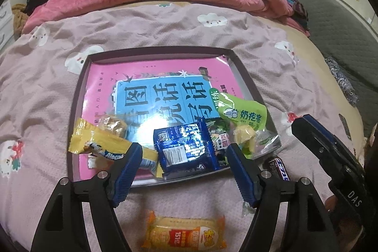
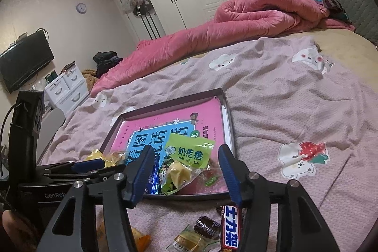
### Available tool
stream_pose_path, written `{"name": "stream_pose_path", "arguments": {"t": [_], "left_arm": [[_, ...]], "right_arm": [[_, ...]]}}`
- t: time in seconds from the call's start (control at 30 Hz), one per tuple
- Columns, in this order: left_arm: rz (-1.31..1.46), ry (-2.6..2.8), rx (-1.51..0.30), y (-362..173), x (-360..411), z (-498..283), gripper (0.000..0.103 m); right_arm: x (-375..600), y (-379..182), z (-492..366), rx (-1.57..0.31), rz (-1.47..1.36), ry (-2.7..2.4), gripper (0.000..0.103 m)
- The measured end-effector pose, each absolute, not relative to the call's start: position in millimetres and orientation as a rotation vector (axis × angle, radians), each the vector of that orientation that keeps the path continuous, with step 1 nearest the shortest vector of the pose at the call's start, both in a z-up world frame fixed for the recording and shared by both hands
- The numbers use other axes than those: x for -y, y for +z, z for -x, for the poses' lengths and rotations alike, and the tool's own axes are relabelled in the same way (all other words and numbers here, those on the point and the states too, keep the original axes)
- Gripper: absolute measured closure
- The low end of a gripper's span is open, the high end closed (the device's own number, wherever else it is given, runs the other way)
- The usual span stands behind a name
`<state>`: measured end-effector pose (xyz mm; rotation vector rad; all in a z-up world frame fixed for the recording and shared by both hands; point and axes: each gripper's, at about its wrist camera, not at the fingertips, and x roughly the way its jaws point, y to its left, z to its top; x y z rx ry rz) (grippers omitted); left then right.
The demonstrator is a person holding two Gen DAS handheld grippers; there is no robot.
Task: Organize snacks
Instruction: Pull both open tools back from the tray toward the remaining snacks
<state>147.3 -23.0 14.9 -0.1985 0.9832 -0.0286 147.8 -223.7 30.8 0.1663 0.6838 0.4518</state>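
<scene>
Both the left gripper (image 1: 184,164) and right gripper (image 2: 186,171) are held open and empty above the tray's (image 1: 151,50) near edge. A blue packet (image 1: 186,148) and green packet (image 2: 186,153) lie inside; an orange packet (image 1: 184,233) and chocolate bar (image 2: 230,226) lie outside.

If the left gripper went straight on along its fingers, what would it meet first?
Probably the blue packet in the tray, which sits between the open left gripper fingers; depth is unclear.

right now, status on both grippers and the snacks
Left gripper open, empty. Right gripper open, empty. Blue foil packet and green pouch in the dark shallow tray; orange cracker pack on the bed. Nothing blocking.
</scene>
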Motion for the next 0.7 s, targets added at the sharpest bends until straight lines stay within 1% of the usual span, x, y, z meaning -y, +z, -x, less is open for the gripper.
{"name": "stream_pose_path", "arguments": {"t": [0.7], "left_arm": [[0.18, -0.035, -0.955, 27, 24, -122, 0.027]], "right_arm": [[226, 42, -125, -0.675, -0.139, 0.431, 0.044]]}}
